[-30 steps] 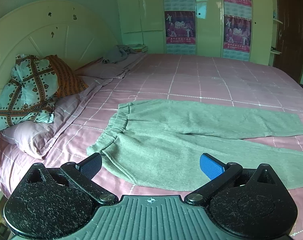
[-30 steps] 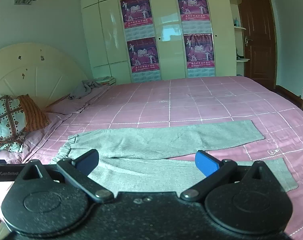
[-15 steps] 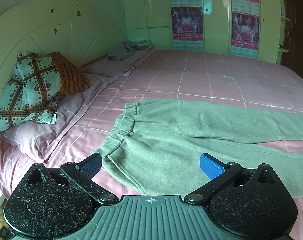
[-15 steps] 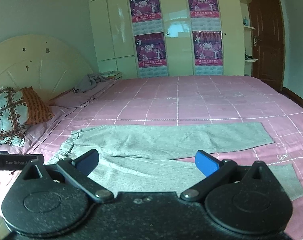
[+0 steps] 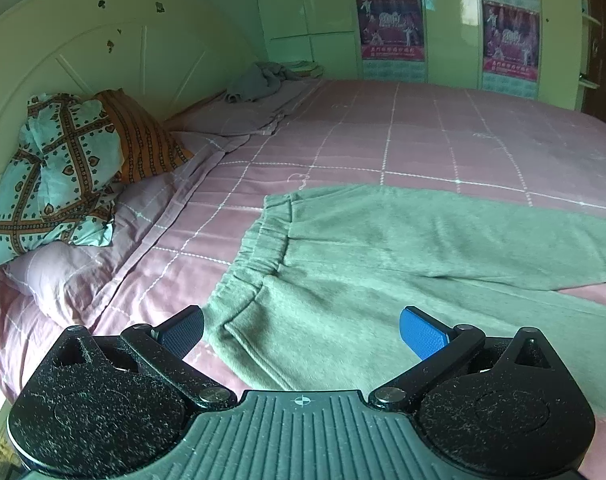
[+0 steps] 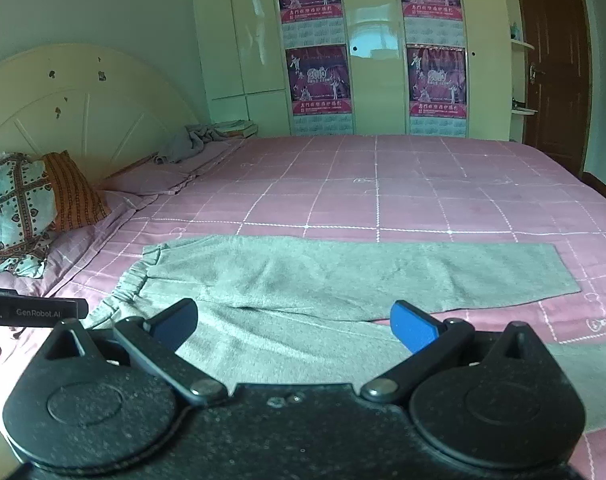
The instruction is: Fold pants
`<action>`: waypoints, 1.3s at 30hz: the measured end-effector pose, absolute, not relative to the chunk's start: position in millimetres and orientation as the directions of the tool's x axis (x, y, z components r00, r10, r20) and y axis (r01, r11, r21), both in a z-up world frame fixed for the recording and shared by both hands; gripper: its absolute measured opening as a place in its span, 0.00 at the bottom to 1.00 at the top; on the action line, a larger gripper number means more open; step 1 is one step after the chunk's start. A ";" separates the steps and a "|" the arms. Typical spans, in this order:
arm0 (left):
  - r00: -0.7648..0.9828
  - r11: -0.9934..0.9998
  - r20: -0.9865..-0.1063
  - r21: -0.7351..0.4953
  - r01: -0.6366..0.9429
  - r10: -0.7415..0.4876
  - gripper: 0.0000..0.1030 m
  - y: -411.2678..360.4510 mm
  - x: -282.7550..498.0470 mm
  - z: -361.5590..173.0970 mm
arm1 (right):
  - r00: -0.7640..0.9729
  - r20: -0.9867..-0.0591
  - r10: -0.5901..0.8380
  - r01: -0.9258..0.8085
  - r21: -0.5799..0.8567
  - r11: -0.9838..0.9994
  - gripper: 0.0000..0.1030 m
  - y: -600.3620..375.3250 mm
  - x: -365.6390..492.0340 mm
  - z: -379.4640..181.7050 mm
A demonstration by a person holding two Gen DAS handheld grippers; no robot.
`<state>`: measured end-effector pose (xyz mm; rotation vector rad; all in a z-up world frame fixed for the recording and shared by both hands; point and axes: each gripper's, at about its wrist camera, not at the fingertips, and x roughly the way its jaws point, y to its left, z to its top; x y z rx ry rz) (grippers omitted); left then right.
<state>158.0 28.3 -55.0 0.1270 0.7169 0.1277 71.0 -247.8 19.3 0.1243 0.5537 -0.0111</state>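
Item: grey pants (image 5: 403,264), flat on pink bed (image 5: 383,140), legs splayed. Your left gripper (image 5: 303,330) has closed in on the waistband corner; right gripper (image 6: 295,322) hovers; both spread wide, empty. First grasp pending

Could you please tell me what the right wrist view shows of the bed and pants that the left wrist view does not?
Only the right wrist view shows the far leg's cuff, the brown door, and the left device's bar at its left edge. Only the left wrist view shows the waistband close up, with the near corner between the open left gripper. Both share the grey pants lying flat and unfolded on the pink bed, the pillows, the headboard, and the posters; the right gripper is open too.
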 end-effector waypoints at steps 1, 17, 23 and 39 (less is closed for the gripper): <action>0.738 0.984 -0.655 0.163 -0.076 0.165 1.00 29.4 167.7 -59.7 | 0.846 -0.533 0.030 0.041 0.122 0.992 1.00 -248.2 74.9 17.9; 0.624 0.976 -0.750 0.163 -0.146 0.219 1.00 70.4 322.5 -125.9 | 0.813 -0.566 0.134 -0.131 0.047 0.990 1.00 -238.3 204.0 -31.2; 0.581 0.964 -0.769 0.199 -0.178 0.266 1.00 89.9 381.8 -155.4 | 0.784 -0.598 0.168 -0.176 0.046 0.983 0.99 -235.9 255.5 -53.7; 0.483 0.987 -0.865 0.075 -0.143 0.136 0.99 115.9 487.5 -230.7 | 0.696 -0.690 0.197 -0.284 -0.013 0.959 0.98 -230.0 406.9 -113.8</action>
